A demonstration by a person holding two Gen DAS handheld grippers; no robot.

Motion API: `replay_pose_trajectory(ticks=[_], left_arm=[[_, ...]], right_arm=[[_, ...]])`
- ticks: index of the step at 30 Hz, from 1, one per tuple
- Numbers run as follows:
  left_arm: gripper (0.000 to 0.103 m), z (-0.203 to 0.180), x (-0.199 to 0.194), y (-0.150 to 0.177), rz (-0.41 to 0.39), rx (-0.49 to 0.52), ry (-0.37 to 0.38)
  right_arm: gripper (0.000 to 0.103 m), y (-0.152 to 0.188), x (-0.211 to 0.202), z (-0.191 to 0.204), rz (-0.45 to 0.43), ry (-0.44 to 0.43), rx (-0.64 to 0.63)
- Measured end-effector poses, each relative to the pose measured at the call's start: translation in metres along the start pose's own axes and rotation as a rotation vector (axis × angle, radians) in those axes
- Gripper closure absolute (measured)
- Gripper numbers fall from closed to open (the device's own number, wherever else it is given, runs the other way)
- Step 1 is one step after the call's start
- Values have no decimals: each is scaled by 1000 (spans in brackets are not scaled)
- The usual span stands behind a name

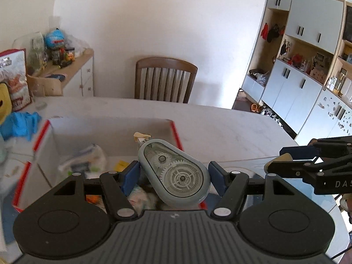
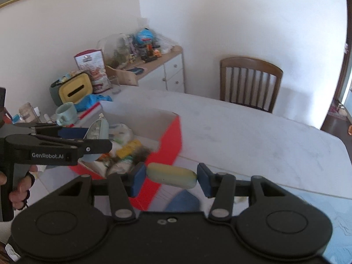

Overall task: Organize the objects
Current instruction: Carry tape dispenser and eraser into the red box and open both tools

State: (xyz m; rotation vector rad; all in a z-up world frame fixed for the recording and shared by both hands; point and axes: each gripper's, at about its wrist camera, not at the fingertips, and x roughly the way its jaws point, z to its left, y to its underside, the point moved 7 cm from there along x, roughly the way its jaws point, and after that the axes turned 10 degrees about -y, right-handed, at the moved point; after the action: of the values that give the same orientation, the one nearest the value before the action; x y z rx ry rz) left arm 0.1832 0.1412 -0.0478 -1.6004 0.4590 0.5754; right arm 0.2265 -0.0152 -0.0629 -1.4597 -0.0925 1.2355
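Observation:
My left gripper (image 1: pixel 173 173) is shut on a grey correction-tape dispenser (image 1: pixel 176 171) with clear gear window, held above the red-and-white cardboard box (image 1: pixel 176 132). From the right wrist view the left gripper (image 2: pixel 96 138) holds the dispenser (image 2: pixel 98 129) over the box (image 2: pixel 171 145), which holds several small packets and items. My right gripper (image 2: pixel 170 179) is shut on a pale yellow-green eraser-like bar (image 2: pixel 171 175), just right of the box's near corner. The right gripper (image 1: pixel 277 165) shows at the right edge of the left wrist view.
The white marble table (image 2: pixel 253 136) extends to the right. A mug (image 2: pixel 66 112), a yellow-lidded container (image 2: pixel 74 90), blue cloth (image 2: pixel 94 100) and a glass (image 2: pixel 115 84) stand left behind the box. A wooden chair (image 2: pixel 250 81) is at the far side. A cluttered sideboard (image 2: pixel 162 66) stands by the wall.

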Motion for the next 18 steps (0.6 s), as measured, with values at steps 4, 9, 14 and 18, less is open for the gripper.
replay_pose_trajectory(ticks=[4, 9, 14, 18], left_arm=[[35, 26, -1, -6, -7, 15, -22], [35, 53, 3, -8, -4, 32, -43], [35, 76, 15, -5, 21, 53, -64], [35, 91, 29, 3, 52, 61, -78]], right_arm=[[54, -11, 17, 23, -3, -17, -35], [54, -21, 41, 43, 5, -55, -62], [54, -28, 71, 53, 24, -61, -80], [54, -28, 95, 55, 49, -55, -88]])
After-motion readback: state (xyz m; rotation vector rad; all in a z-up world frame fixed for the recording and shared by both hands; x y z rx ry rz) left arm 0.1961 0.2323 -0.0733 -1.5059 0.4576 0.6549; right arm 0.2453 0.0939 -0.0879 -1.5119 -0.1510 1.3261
